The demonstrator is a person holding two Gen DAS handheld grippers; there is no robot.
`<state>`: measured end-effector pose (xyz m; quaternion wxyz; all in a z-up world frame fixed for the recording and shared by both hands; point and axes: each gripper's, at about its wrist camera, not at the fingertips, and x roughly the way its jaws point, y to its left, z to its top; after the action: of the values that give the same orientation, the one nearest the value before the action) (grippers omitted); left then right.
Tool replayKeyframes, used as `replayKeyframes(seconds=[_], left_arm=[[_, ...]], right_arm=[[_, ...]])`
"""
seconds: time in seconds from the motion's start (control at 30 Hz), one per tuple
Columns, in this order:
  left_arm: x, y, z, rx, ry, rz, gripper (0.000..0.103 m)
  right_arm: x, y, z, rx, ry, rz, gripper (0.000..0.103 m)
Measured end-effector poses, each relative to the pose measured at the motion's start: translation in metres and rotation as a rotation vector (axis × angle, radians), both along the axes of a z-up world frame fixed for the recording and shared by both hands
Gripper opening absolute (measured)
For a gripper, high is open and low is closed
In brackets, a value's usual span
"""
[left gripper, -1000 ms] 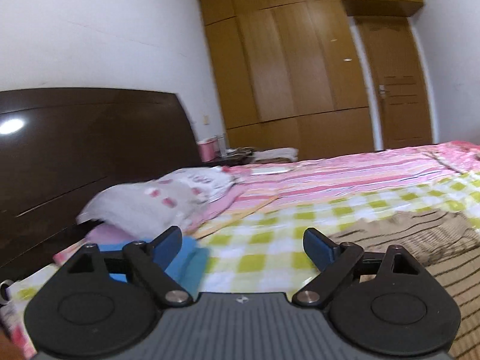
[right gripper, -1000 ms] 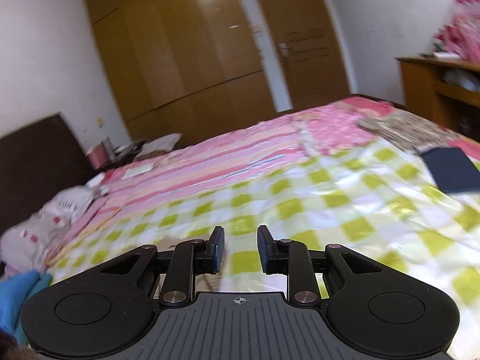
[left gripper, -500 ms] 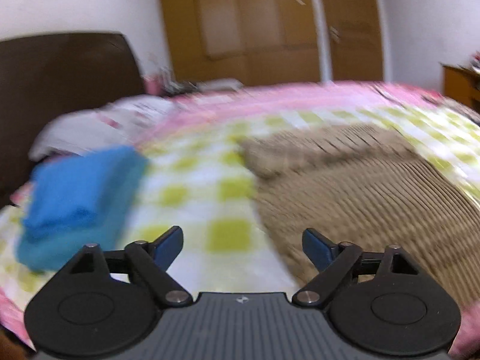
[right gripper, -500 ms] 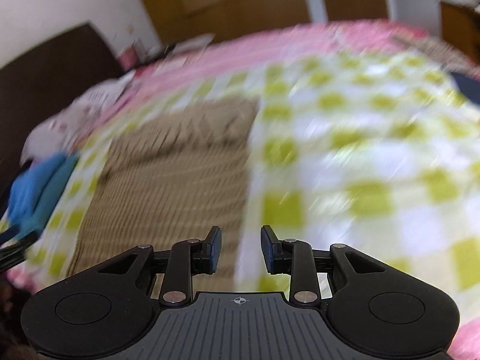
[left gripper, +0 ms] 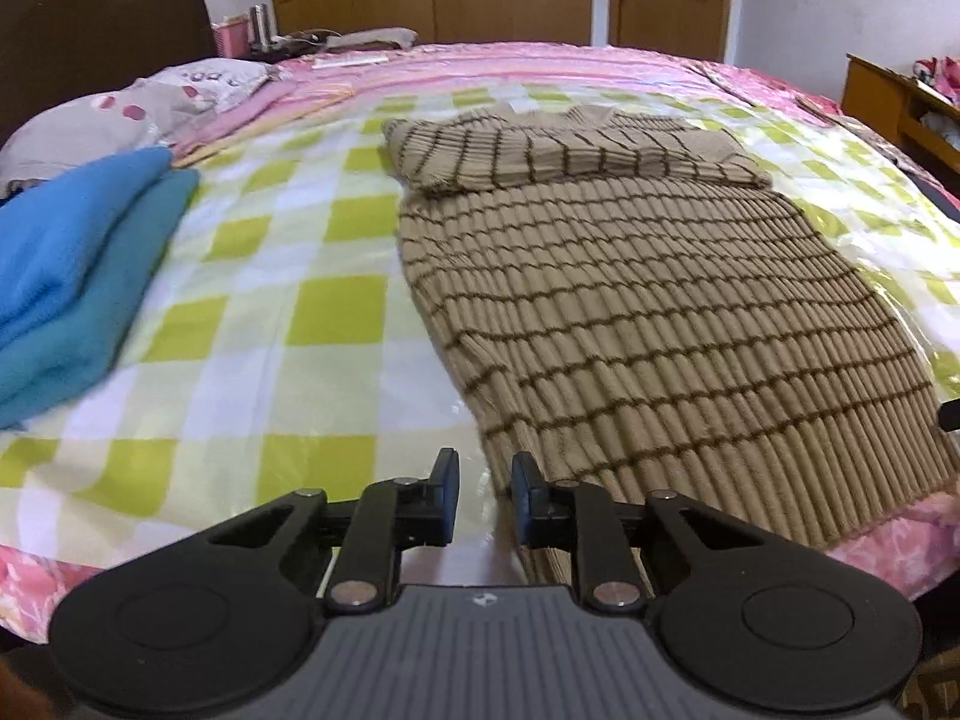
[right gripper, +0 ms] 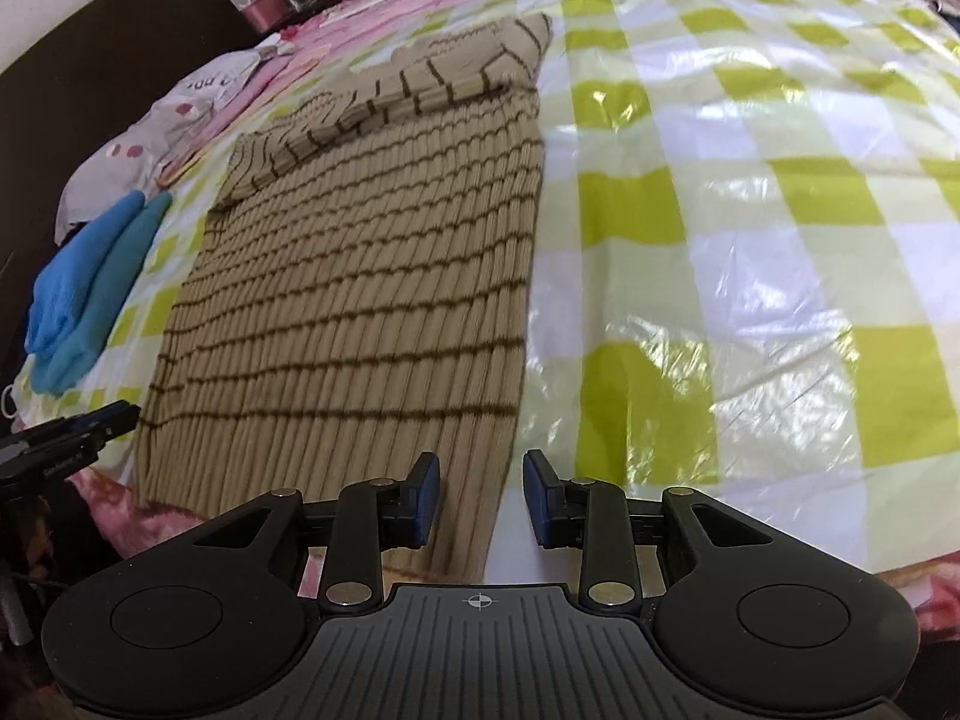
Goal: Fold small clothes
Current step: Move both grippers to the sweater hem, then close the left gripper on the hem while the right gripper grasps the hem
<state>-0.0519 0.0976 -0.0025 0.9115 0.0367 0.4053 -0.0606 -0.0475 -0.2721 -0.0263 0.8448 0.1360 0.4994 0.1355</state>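
Observation:
A tan ribbed sweater with dark stripes [left gripper: 660, 312] lies flat on the checked bed cover, its sleeves folded across the top; it also shows in the right wrist view [right gripper: 360, 300]. My left gripper [left gripper: 485, 495] hovers at the sweater's near left hem corner, jaws narrowed to a small gap, nothing between them. My right gripper [right gripper: 480, 498] is open and straddles the sweater's near right hem edge. The left gripper's tip shows at the left of the right wrist view [right gripper: 90, 426].
A folded blue cloth [left gripper: 78, 276] lies left of the sweater. A pillow [left gripper: 120, 114] and dark headboard [left gripper: 90, 18] are at far left. Glossy green checked cover [right gripper: 750, 240] spreads to the right. A wooden desk [left gripper: 900, 108] stands far right.
Both grippers tilted down from the room toward the bed and came to the sweater's near hem. The left jaws narrowed from wide open; the right jaws opened a little wider.

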Motion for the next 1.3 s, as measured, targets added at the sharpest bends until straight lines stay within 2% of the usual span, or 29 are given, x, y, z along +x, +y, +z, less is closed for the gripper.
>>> replayKeyframes(seconds=[0.13,0.33,0.5,0.7,0.93,1.1,1.3], left_arm=[[0.002,-0.002,-0.005,0.025,0.036,0.008,0.026],[-0.004,0.000,0.003,-0.019,0.039,-0.007,0.028],[-0.003,-0.003,-0.005,-0.004,0.078,-0.022,0.029],[-0.001,0.005,-0.007,-0.044,0.117,0.004,0.034],[-0.003,0.000,-0.006,-0.033,0.120,-0.007,0.030],[-0.008,0.002,-0.001,-0.069,0.125,-0.010,0.030],[-0.005,-0.005,-0.007,-0.055,0.144,-0.025,0.030]], right_arm=[[0.001,0.002,-0.004,0.004,0.008,0.014,0.031],[-0.002,-0.006,0.000,0.020,0.016,-0.002,0.030],[-0.003,-0.008,0.001,0.025,0.024,-0.019,0.031],[0.002,-0.001,-0.003,0.034,0.039,0.002,0.033],[0.006,0.001,-0.003,0.039,0.043,0.008,0.034],[0.004,0.000,-0.003,0.047,0.043,0.003,0.034],[0.007,0.002,-0.003,0.042,0.042,0.010,0.035]])
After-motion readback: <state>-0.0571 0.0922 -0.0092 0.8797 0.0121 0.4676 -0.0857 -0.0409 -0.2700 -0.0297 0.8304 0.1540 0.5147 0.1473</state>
